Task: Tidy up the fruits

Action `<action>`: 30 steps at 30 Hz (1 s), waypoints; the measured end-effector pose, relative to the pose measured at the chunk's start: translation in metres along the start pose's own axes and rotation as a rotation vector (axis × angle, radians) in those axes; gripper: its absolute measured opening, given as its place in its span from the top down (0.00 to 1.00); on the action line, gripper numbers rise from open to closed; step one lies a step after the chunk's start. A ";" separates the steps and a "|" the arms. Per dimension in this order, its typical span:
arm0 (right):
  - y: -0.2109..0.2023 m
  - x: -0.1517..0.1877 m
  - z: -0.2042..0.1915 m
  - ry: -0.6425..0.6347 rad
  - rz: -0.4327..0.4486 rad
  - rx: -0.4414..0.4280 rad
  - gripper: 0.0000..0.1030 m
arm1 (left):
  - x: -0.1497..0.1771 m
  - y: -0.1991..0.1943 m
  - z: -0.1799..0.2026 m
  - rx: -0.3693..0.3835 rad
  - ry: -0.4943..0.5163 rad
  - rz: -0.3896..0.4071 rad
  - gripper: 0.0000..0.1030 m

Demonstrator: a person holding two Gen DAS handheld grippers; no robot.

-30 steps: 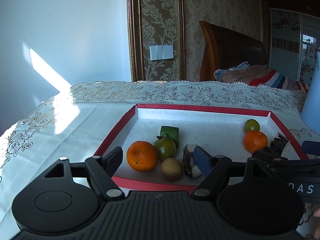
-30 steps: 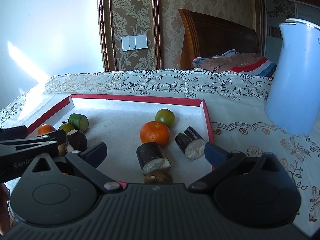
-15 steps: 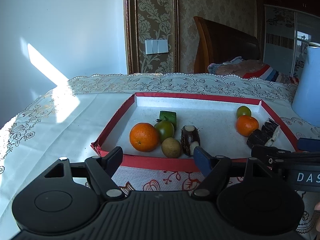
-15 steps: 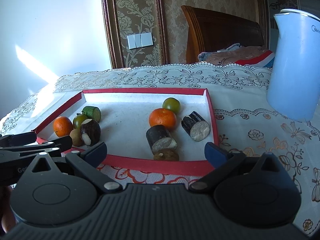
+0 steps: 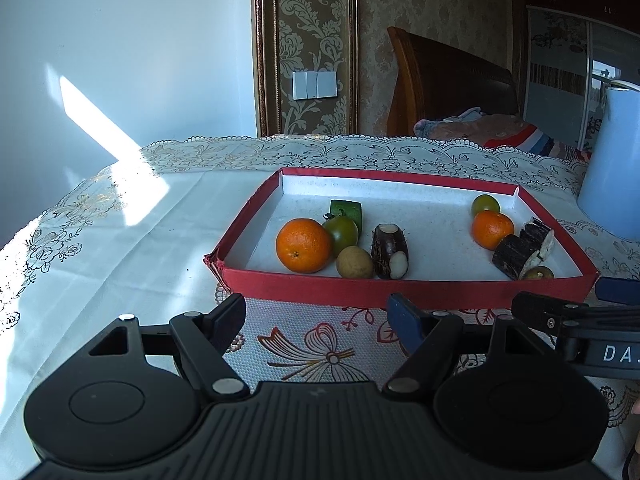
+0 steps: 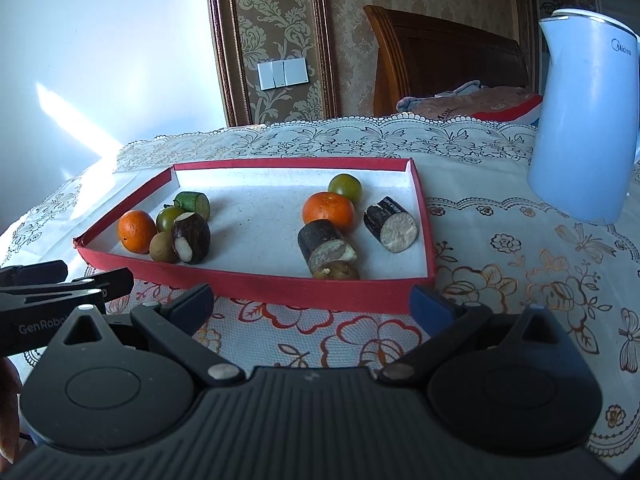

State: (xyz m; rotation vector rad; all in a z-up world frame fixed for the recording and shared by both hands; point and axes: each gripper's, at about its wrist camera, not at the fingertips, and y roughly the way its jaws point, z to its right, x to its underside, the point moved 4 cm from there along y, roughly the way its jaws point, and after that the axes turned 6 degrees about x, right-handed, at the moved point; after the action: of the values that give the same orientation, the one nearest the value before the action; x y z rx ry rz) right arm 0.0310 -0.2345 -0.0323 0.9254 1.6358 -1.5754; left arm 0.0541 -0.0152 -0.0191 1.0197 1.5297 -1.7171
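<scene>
A red-walled tray (image 5: 404, 294) (image 6: 280, 290) with a white floor holds two groups of fruit. At its left lie an orange (image 5: 304, 245) (image 6: 136, 231), a green tomato (image 5: 341, 229), a green cucumber piece (image 5: 346, 211), a brown longan (image 5: 354, 263) and a dark cane piece (image 5: 390, 246) (image 6: 191, 237). At its right lie an orange (image 6: 328, 213), a green tomato (image 6: 345, 187), two dark cane pieces (image 6: 325, 245) (image 6: 391, 224) and a brown longan (image 6: 336, 271). My left gripper (image 5: 316, 320) and right gripper (image 6: 310, 306) are open and empty, just short of the tray's near wall.
A pale blue kettle (image 6: 586, 120) stands on the lace tablecloth (image 5: 120, 240) right of the tray. A wooden headboard (image 5: 448, 88) and bedding lie beyond the table. The right gripper's fingers (image 5: 560, 314) show at the left view's right edge.
Both grippers have drawn back from over the tray's near wall; the tray now lies wholly in front of the fingertips, with patterned cloth showing between them. Jaws unchanged.
</scene>
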 end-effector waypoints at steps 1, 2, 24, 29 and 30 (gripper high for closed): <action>0.000 0.001 -0.002 -0.011 0.001 0.006 0.00 | 0.001 -0.001 -0.001 0.007 -0.006 -0.003 0.25; 0.000 0.001 -0.003 -0.019 0.005 0.012 0.00 | 0.001 -0.002 -0.002 0.011 -0.012 -0.002 0.25; 0.002 0.003 -0.004 -0.022 -0.013 0.007 0.00 | 0.001 -0.002 0.000 0.002 0.003 -0.001 0.25; 0.001 0.002 -0.002 -0.009 -0.001 0.009 0.00 | 0.001 -0.003 0.002 -0.016 0.017 0.011 0.25; 0.001 0.002 -0.002 -0.006 -0.005 0.007 0.00 | 0.001 -0.004 0.002 -0.018 0.020 0.013 0.25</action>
State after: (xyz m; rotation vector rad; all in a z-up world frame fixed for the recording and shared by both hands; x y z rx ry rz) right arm 0.0310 -0.2329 -0.0348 0.9201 1.6314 -1.5864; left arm 0.0500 -0.0166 -0.0185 1.0388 1.5448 -1.6857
